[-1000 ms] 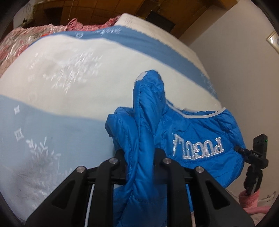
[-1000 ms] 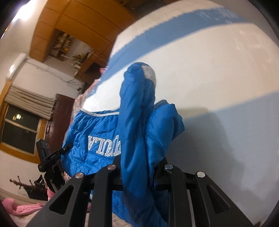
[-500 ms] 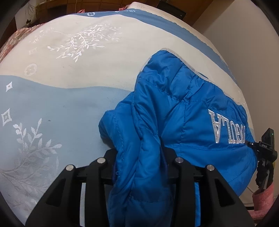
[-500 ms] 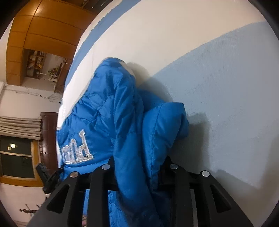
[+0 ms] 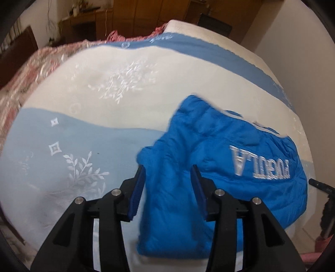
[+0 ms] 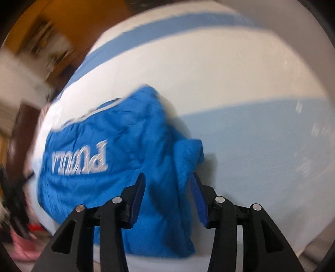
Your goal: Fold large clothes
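A bright blue padded jacket (image 5: pixel 219 159) with white embroidered lettering lies folded on the bed. It also shows in the right wrist view (image 6: pixel 117 154). My left gripper (image 5: pixel 168 173) is open, its jaws standing apart on either side of the jacket's near left edge. My right gripper (image 6: pixel 168 180) is open too, its jaws apart around the jacket's near right edge. The jacket fabric rests on the bedspread between the blue pads (image 5: pixel 137 194), not pinched. Both views are blurred by motion.
The bed carries a white and light-blue bedspread (image 5: pixel 83 129) with leaf embroidery. A pink floral quilt (image 5: pixel 27 69) lies at its far left. A black tripod (image 5: pixel 326 200) stands by the bed's edge. Wooden cabinets (image 5: pixel 125 18) line the back wall.
Both grippers have opened and let go of the jacket. The raised fold has dropped flat onto the bed. Both grippers have drawn back a little.
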Tool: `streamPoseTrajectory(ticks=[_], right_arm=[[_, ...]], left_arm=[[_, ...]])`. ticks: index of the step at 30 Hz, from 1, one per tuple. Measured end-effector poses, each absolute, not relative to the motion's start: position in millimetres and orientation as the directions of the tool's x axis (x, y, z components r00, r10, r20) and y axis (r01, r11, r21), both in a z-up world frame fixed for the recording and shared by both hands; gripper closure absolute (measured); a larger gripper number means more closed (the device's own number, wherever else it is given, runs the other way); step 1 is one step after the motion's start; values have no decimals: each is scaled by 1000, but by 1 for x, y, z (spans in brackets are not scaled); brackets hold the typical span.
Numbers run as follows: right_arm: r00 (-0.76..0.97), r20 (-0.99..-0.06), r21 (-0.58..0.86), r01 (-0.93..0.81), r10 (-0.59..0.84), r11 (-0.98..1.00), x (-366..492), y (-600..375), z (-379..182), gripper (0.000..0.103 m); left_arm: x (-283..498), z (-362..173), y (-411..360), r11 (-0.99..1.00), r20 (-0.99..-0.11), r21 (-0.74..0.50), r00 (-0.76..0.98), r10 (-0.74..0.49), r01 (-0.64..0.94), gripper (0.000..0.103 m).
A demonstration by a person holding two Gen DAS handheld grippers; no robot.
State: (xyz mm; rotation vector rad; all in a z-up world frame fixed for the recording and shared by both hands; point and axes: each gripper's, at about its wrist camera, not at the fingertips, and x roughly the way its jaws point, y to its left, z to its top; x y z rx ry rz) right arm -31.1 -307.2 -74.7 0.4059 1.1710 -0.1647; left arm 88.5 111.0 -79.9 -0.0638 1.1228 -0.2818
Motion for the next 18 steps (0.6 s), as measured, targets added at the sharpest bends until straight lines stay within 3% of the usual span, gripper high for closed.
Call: streamPoseTrajectory(ticks=[4,18], right_arm=[[340,-937,158,213,78,964,-39,-271,-69,70],[258,-959,177,238,114,955,-53,-272,-141,80]], left_arm=[[64,-75,68,954,-878,-198,393,-274,224,59],[26,-145,23,959,-918,-136,333,-216,247,58]])
